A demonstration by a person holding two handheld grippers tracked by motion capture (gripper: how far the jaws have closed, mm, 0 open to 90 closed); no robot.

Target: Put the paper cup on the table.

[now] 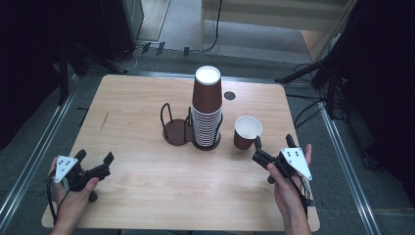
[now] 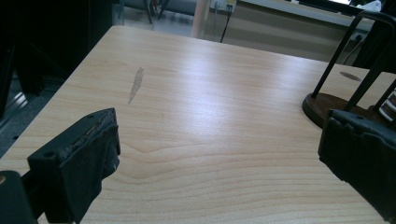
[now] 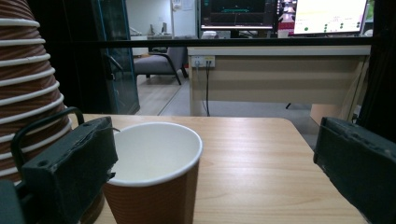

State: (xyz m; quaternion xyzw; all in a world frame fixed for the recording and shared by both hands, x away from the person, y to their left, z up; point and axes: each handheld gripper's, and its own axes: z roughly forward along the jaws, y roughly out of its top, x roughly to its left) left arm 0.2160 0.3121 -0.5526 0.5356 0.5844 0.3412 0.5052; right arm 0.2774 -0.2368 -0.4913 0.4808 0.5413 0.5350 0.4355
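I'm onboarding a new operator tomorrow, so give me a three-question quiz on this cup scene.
1. True or false: the single cup stands upright, mouth up.
2. Which gripper is nearer it? A) left gripper B) right gripper
3. What sits in the wire holder's right bay, and what in its left?

Key
1. True.
2. B.
3. An upside-down stack of cups fills the right bay; the left holds nothing.

Grey floor (image 1: 254, 44), dark curtains (image 1: 29, 58), monitors (image 3: 327, 14)
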